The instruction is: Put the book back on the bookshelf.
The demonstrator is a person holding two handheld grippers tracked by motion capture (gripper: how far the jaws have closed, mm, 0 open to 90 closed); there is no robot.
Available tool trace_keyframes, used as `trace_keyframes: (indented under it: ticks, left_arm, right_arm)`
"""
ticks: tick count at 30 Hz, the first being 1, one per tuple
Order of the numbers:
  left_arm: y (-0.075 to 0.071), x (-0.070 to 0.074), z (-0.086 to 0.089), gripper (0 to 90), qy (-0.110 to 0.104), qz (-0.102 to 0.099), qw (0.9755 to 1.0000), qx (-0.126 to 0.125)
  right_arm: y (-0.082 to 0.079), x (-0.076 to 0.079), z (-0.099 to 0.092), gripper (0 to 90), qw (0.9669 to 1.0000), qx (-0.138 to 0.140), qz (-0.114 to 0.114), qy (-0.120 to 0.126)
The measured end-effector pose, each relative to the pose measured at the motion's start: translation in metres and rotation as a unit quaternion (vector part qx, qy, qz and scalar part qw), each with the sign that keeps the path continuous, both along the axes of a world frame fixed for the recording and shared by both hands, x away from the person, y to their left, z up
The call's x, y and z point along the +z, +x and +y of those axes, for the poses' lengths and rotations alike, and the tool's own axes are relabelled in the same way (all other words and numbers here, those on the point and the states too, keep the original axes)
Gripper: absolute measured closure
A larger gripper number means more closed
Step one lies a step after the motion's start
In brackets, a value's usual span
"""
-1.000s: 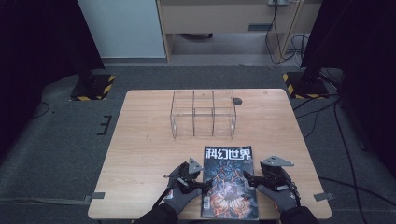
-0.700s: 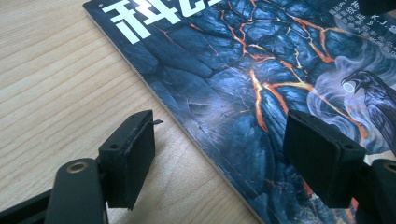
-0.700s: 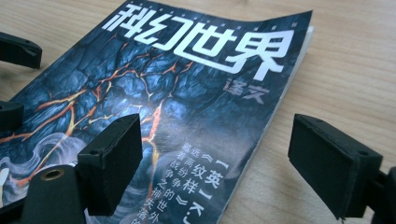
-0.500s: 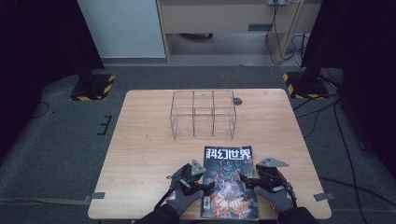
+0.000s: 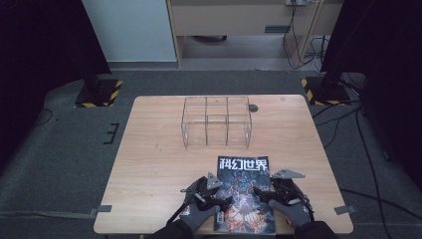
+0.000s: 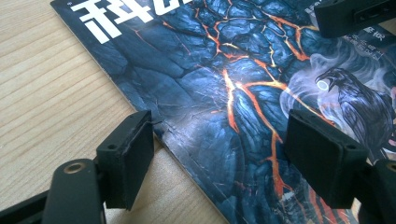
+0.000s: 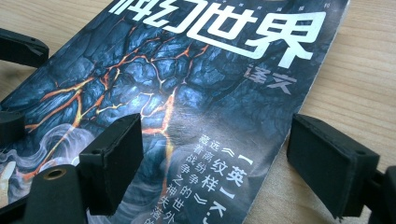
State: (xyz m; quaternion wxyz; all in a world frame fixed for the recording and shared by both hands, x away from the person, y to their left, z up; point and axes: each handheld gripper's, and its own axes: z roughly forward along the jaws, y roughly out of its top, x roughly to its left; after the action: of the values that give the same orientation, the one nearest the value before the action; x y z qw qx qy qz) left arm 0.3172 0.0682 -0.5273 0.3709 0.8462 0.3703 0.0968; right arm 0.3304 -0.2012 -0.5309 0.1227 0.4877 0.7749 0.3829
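Observation:
A magazine [image 5: 244,191] with a dark cracked-lava cover and white title characters lies flat on the wooden table [image 5: 149,174] near its front edge. My left gripper [image 5: 211,193] is low over the magazine's left side and stands open. In the left gripper view its fingertips [image 6: 224,158] straddle the magazine's [image 6: 243,93] left edge, one pad [image 6: 126,158] over bare wood. My right gripper [image 5: 271,191] is open at the right side. Its fingertips [image 7: 222,163] span the magazine's [image 7: 187,93] right edge. Neither gripper pinches the cover.
A clear acrylic rack [image 5: 216,122] with several compartments stands at the middle of the table, behind the magazine. A small round grommet [image 5: 253,107] sits to the right of the rack. Gloved hands come in from the front edge.
My right gripper has edged slightly left, farther over the magazine's right edge. The left gripper and the magazine have stayed where they were.

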Motion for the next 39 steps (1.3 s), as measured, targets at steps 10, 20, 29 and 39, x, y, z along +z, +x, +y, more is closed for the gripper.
trace_keyframes:
  ticks: [10, 20, 29, 39]
  left_arm:
    - [-0.001, 0.000, -0.001, 22.8, 0.000, -0.002, 1.0000, 0.002]
    - [-0.001, -0.001, -0.001, 22.5, -0.001, -0.003, 1.0000, 0.004]
    - [-0.002, -0.001, -0.001, 22.1, -0.003, -0.003, 1.0000, 0.004]
    - [-0.002, -0.002, 0.000, 22.0, -0.007, -0.007, 0.9999, 0.005]
  right_arm:
    - [0.002, 0.000, -0.008, 20.4, 0.9985, -0.014, 0.016, 0.050]
    - [0.002, 0.004, -0.015, 24.6, 0.9946, -0.031, 0.026, 0.096]
    - [0.001, 0.010, -0.017, 27.7, 0.9912, -0.023, 0.017, 0.130]
    - [0.003, 0.002, -0.016, 28.2, 0.9949, -0.031, 0.048, 0.083]
